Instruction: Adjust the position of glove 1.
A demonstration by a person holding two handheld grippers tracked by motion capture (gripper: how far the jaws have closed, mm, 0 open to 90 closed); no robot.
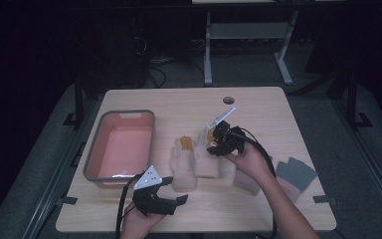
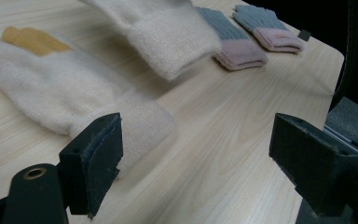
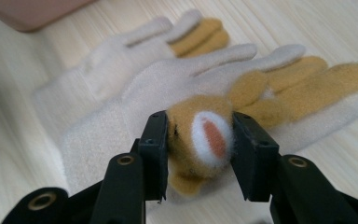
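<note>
Two cream gloves with mustard-yellow fingers lie side by side mid-table. My right gripper [image 1: 213, 140] [image 3: 199, 142] is shut on the right cream glove [image 1: 207, 165] [image 3: 168, 88], its pads pressed on a plush mustard animal head [image 3: 205, 135] sewn to the glove. That glove's cuff [image 2: 168, 32] hangs off the table. The left cream glove [image 1: 183, 168] [image 2: 60, 88] [image 3: 107, 65] lies flat. My left gripper [image 1: 175, 189] [image 2: 198, 144] is open near the front edge, by that glove's cuff, with nothing between its jaws.
A pink tub with a grey rim [image 1: 93, 149] [image 3: 32, 11] stands at the left. Two grey gloves with pink cuffs [image 1: 294, 174] [image 2: 237, 49] lie to the right, near the table's right edge. A round cable hole [image 1: 228, 99] is at the back.
</note>
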